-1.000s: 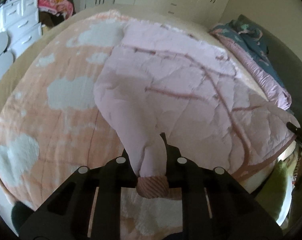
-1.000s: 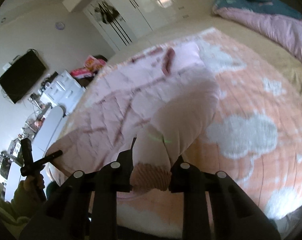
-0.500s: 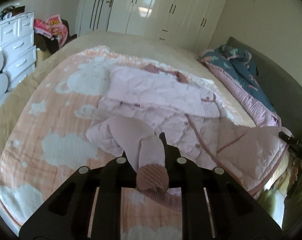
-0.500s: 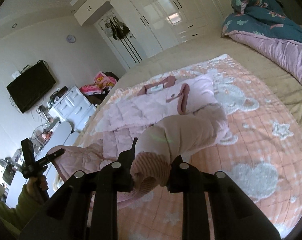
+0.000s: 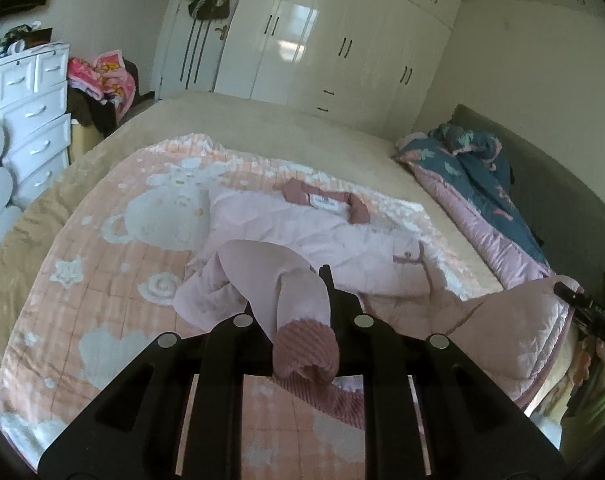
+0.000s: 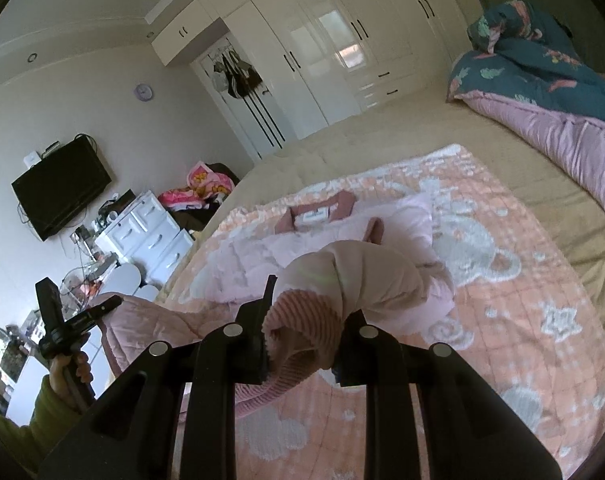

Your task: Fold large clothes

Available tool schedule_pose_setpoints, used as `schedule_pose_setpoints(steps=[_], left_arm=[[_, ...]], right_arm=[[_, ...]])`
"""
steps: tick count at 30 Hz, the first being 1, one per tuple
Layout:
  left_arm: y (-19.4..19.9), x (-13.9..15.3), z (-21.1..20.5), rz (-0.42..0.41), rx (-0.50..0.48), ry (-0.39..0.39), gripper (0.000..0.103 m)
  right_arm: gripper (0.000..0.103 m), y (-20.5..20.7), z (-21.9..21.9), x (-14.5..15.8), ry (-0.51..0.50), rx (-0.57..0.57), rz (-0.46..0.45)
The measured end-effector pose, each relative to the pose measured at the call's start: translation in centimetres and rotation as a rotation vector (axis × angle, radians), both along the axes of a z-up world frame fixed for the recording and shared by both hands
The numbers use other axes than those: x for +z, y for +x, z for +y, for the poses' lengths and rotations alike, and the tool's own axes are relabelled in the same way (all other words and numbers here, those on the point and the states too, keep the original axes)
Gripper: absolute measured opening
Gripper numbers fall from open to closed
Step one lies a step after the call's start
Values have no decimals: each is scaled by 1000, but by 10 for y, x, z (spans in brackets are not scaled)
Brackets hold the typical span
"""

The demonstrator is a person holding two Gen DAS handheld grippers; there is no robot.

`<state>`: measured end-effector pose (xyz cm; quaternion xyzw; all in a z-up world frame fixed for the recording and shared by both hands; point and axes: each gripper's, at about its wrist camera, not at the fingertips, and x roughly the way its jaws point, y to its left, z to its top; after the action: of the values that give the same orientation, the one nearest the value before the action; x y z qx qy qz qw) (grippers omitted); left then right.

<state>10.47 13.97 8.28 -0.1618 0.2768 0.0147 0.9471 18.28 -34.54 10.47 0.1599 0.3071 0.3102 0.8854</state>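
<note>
So you've got both tongs clamped on the pink jacket [image 5: 342,240]; the left gripper [image 5: 302,344] is pinched tight on one ribbed cuff [image 5: 304,346], and the right gripper [image 6: 304,340] is squeezing the other ribbed cuff [image 6: 302,320], jaws a bit wider because the knit is bunched thick there. The jacket body lies ahead of both tongs on the peach blanket [image 5: 114,280], collar at the far end, both sleeves lifted toward you; a corner of hem also rides up by the gripper at the right edge of the left view.

What I'd watch, just my read: you're only holding stretchy cuff knit, so a quick pull could slide a cuff out of the pads, probably the right one since it's gripping a fat wad rather than a flat layer; lifting higher may also drag the padded body along the blanket and wreck the flat layout, and the blanket could ruck up under it; and if your two hands travel unevenly, the sleeves will likely land crooked across the chest, so the fold comes out lopsided.
</note>
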Motion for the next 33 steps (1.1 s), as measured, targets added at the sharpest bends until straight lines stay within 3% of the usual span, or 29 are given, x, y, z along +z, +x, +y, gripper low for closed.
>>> schedule_pose_setpoints(steps=[3, 18, 33], left_arm=[[6, 7, 6, -3, 5, -28, 9], [46, 37, 23, -29, 43, 18, 9], [99, 24, 30, 4, 79, 73, 9]], right_arm=[[21, 7, 2, 11, 3, -6, -15], [20, 44, 17, 50, 10, -32, -63], [21, 109, 20, 26, 5, -65, 19]])
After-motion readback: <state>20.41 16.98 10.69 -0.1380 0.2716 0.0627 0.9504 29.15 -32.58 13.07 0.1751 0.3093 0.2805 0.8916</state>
